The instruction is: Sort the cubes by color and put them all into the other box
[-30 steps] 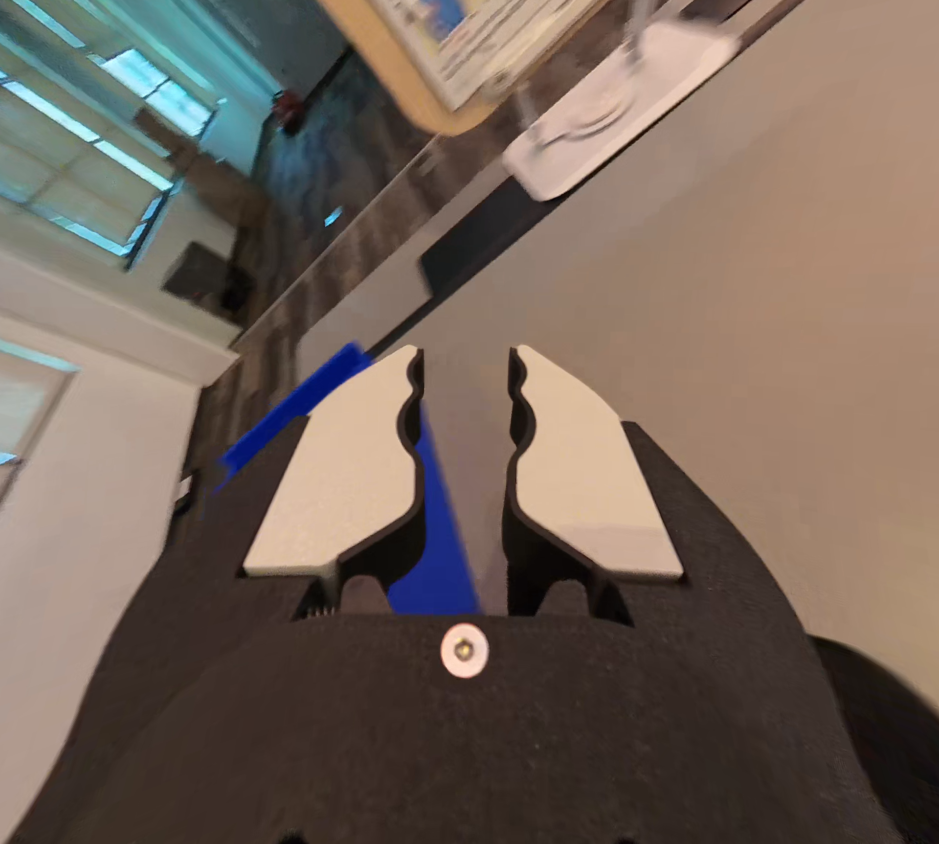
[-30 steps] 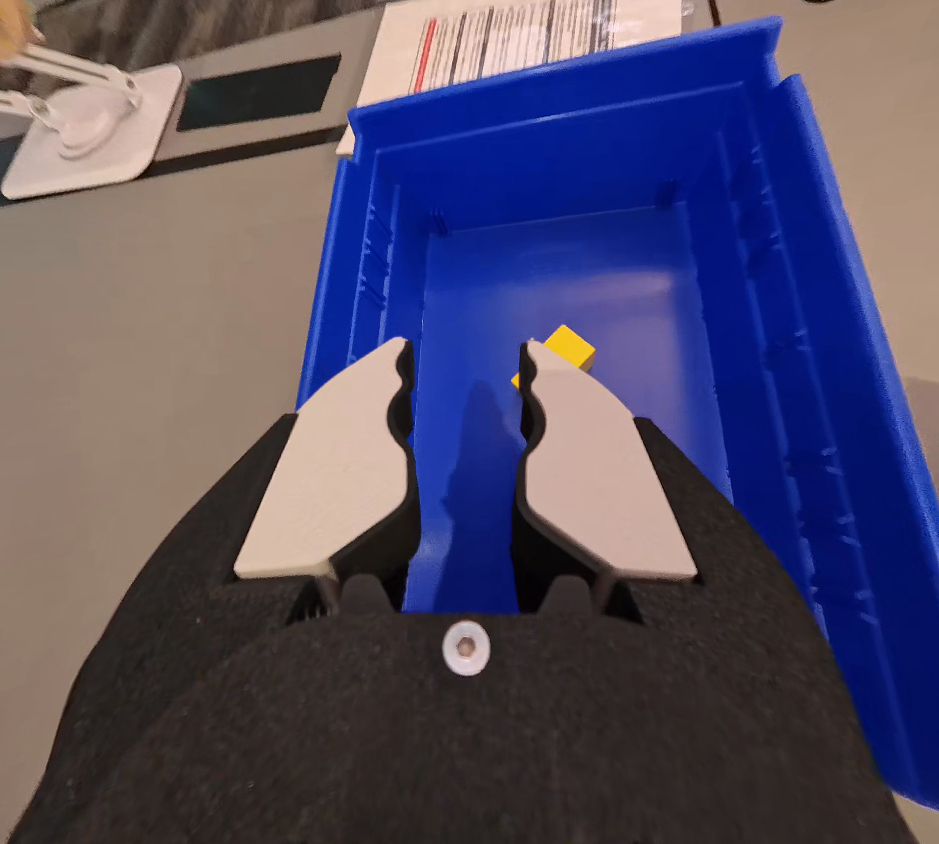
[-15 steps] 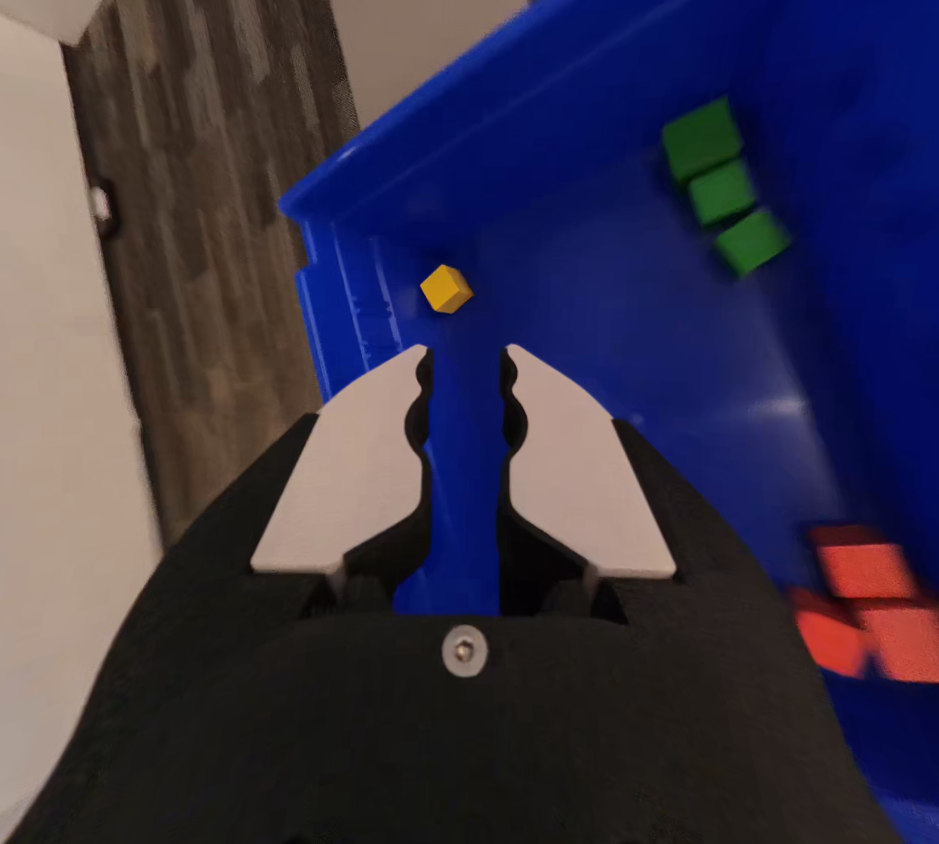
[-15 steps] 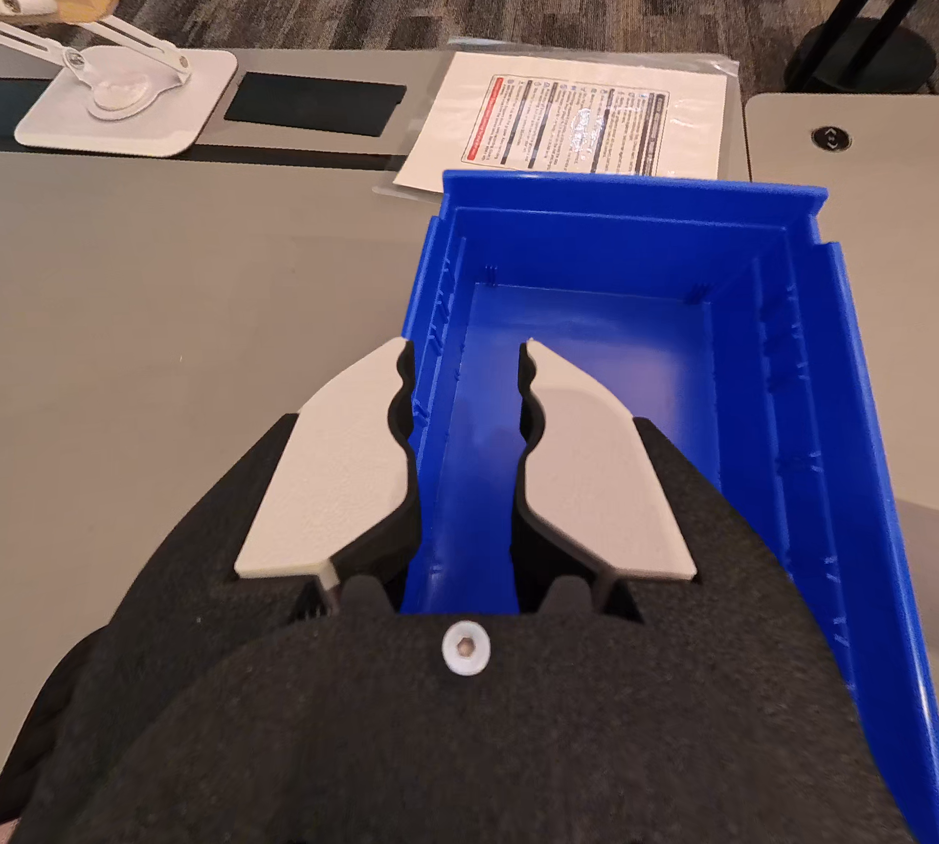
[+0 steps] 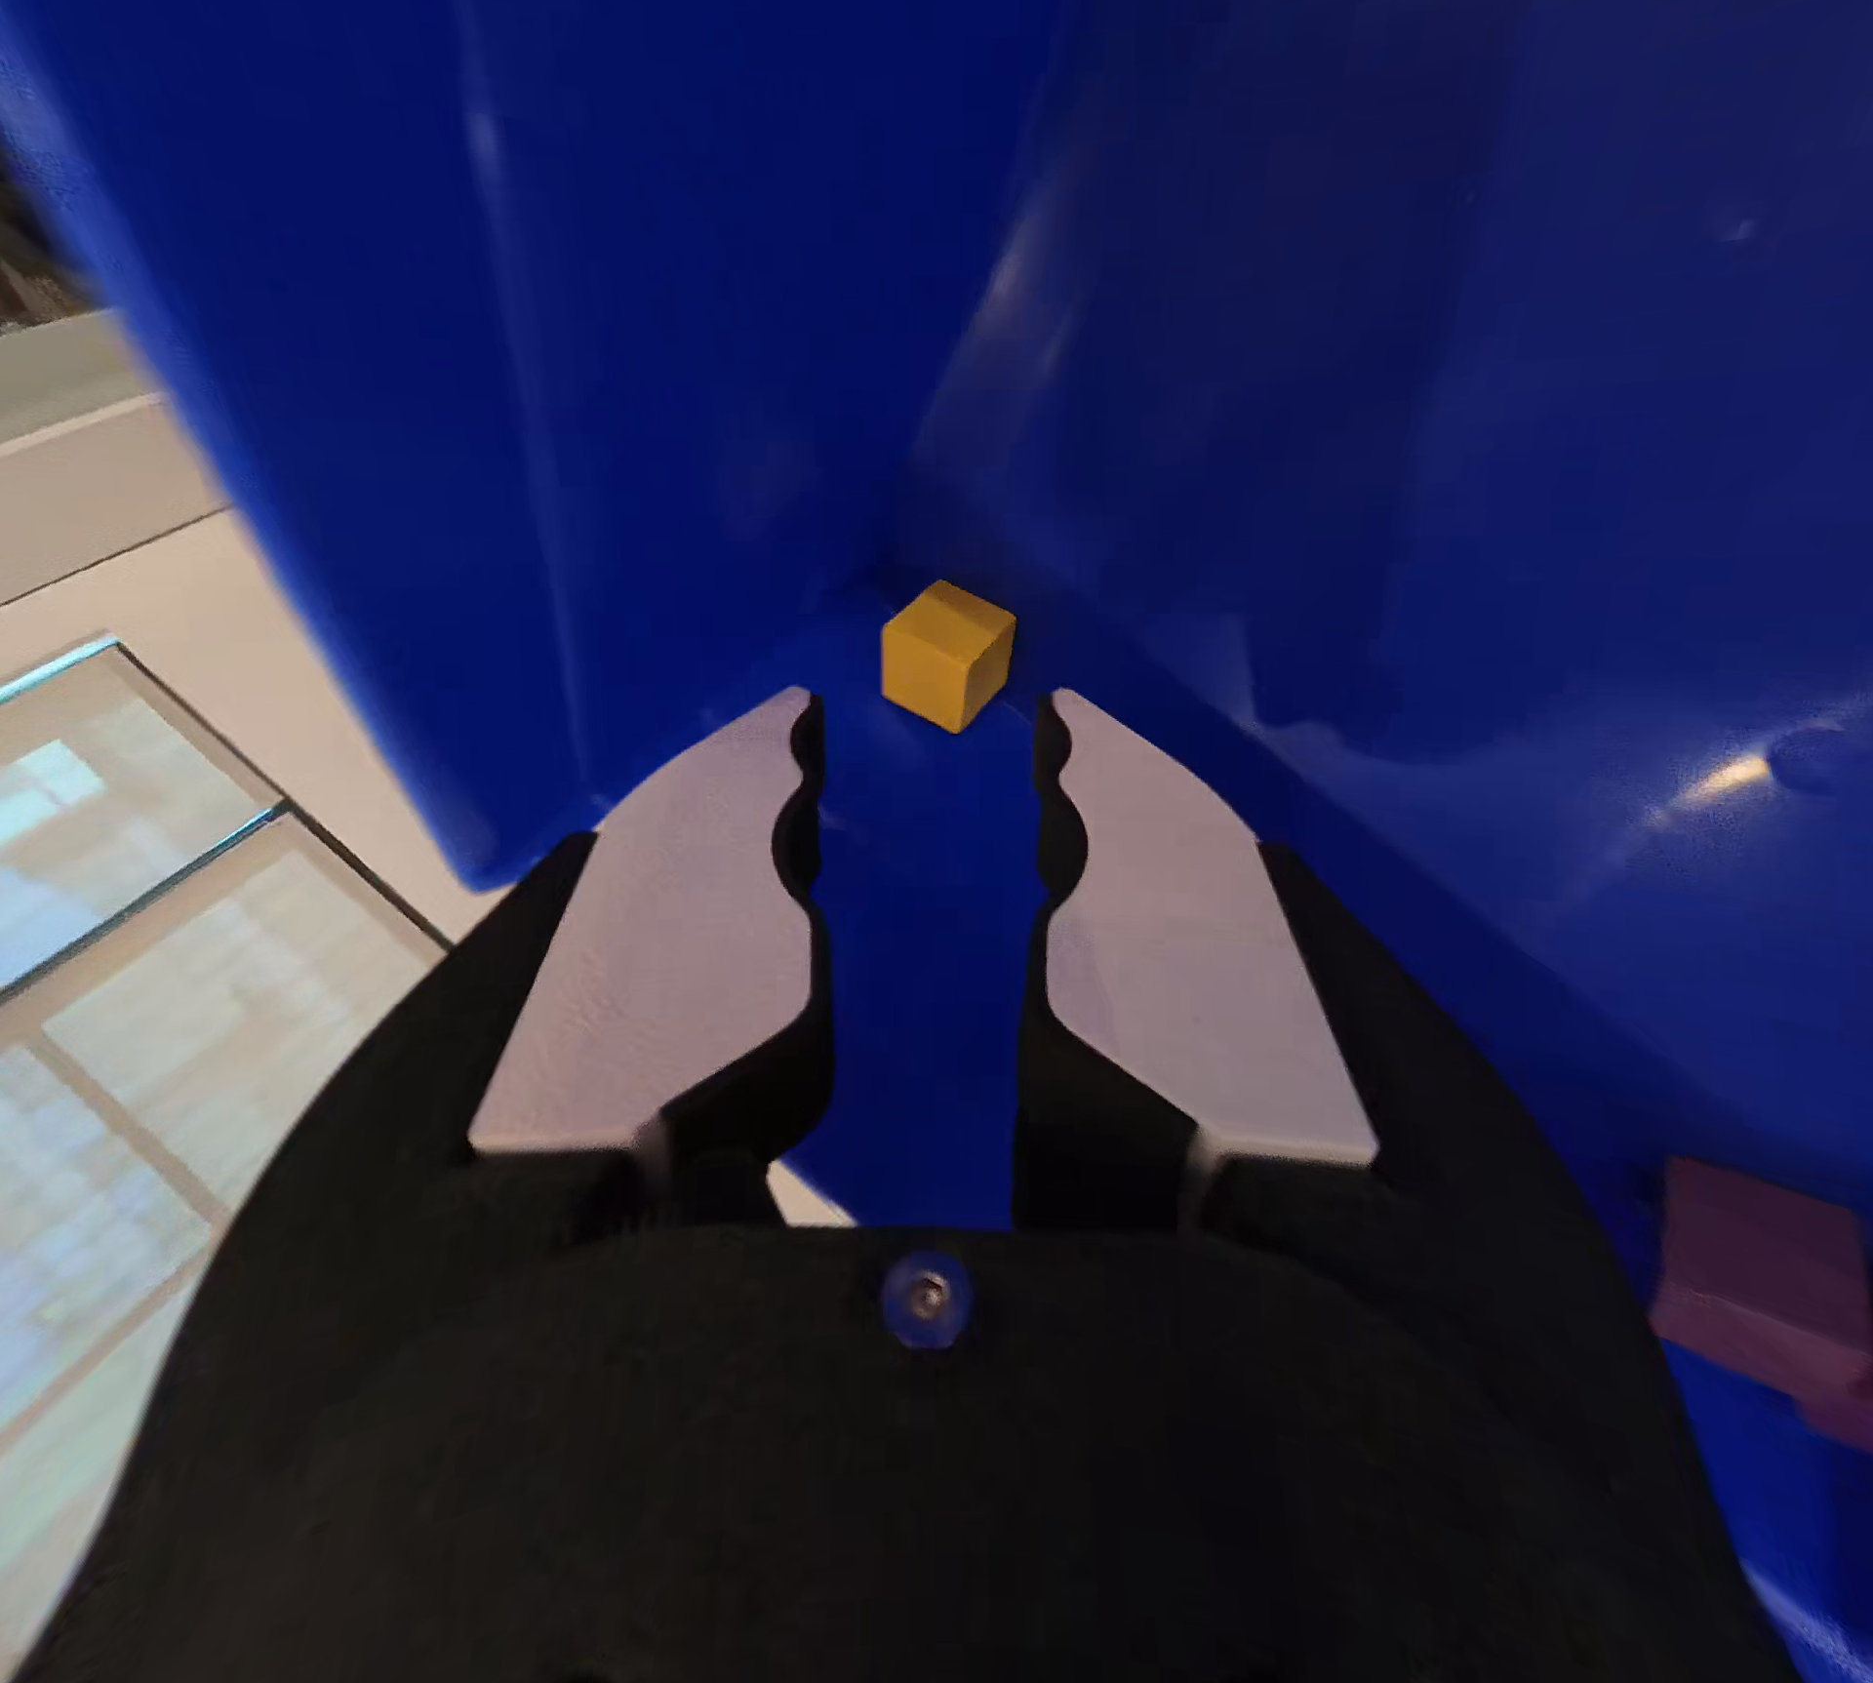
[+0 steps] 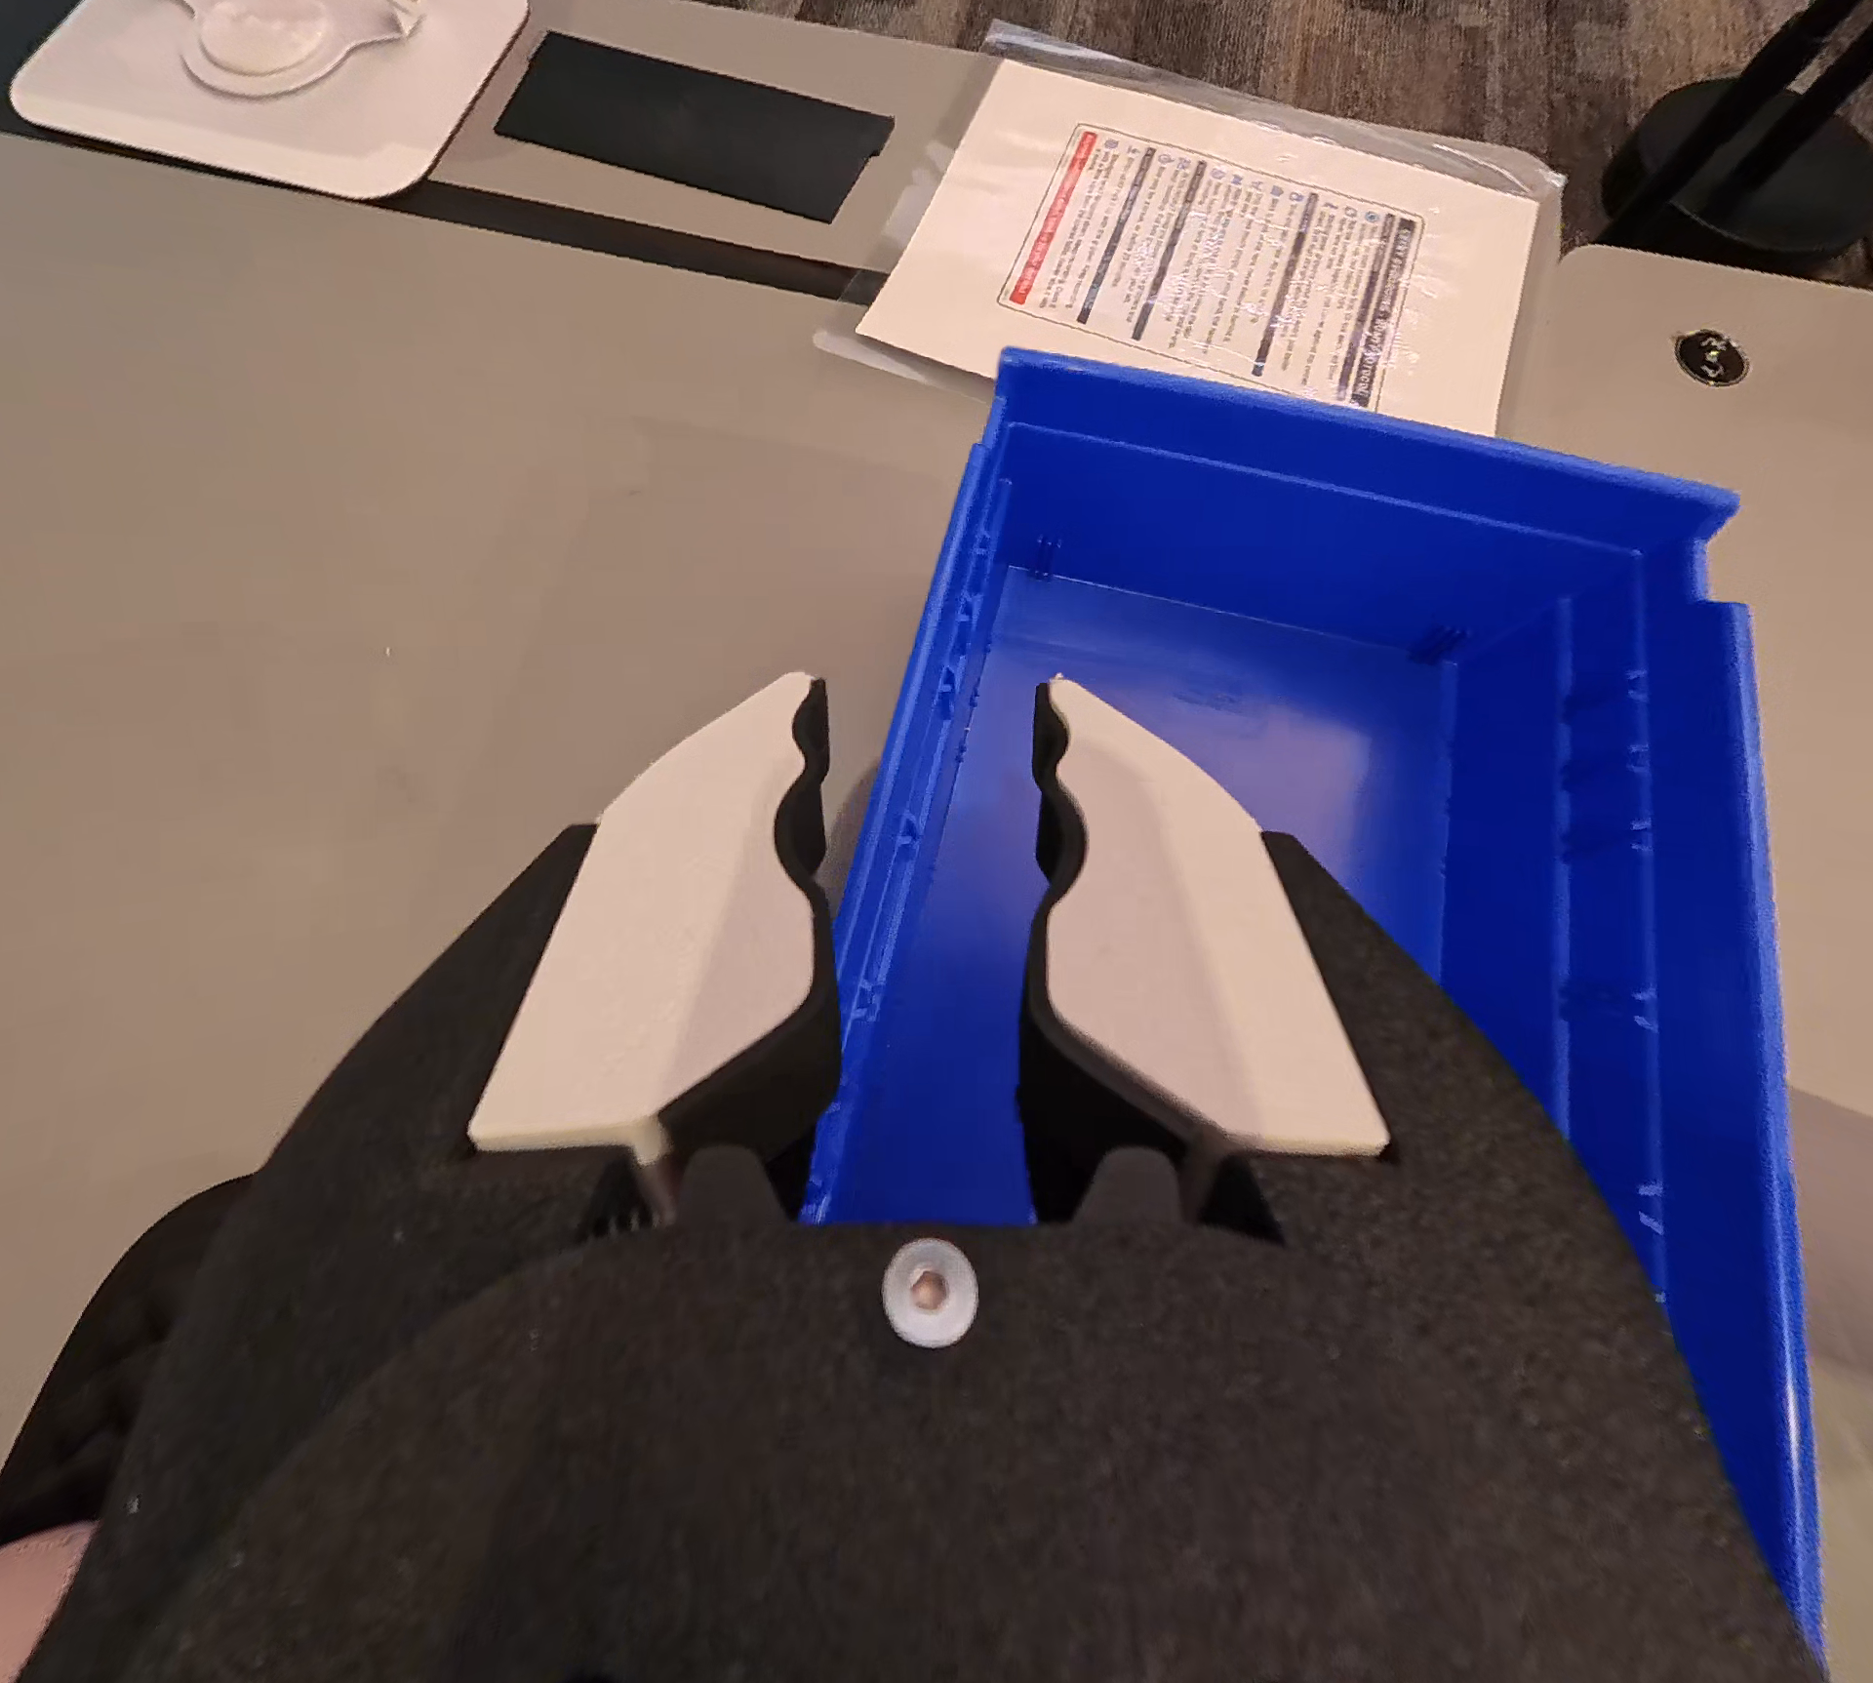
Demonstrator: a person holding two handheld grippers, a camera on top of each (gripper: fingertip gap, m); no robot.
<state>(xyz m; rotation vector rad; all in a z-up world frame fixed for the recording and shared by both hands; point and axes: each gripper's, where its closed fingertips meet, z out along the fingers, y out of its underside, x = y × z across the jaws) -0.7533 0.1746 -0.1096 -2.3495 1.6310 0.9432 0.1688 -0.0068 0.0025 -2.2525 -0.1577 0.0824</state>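
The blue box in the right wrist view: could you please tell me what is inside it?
The blue box shows only bare floor; no cubes visible. The right hand-held gripper covers its near end, so anything there is hidden.

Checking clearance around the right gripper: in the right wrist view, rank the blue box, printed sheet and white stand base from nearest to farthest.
1. Blue box, directly below the right gripper.
2. Printed sheet, beyond the box.
3. White stand base, far left.
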